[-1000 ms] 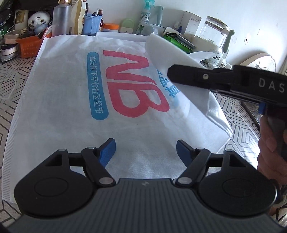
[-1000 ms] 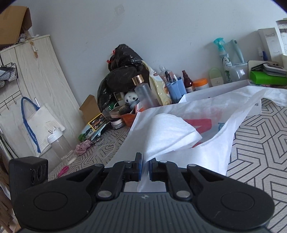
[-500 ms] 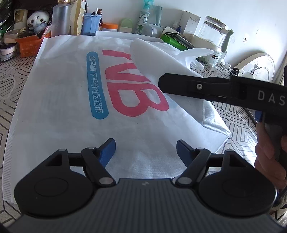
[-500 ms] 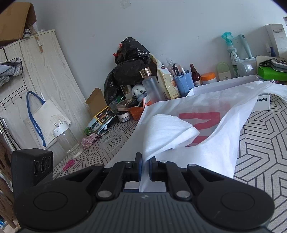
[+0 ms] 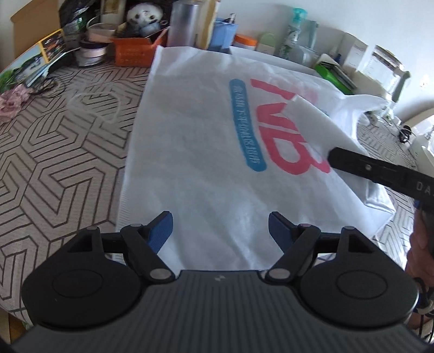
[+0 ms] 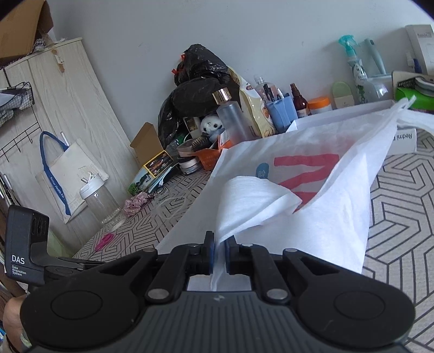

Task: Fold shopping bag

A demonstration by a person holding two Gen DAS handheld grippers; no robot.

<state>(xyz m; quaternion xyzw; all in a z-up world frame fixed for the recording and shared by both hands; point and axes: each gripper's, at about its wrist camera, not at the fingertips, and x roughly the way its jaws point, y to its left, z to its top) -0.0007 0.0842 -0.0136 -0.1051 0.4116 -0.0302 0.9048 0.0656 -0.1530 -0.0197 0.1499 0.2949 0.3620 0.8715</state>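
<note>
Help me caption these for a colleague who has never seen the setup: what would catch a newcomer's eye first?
The big white shopping bag with bold red letters and a blue label, spread flat over the patterned table. Next, the right gripper, shut on the bag's right-hand edge and lifting it over the print, while the left gripper hangs open over the near end. Behind, clutter lines the wall, with a toy panda among it.
</note>
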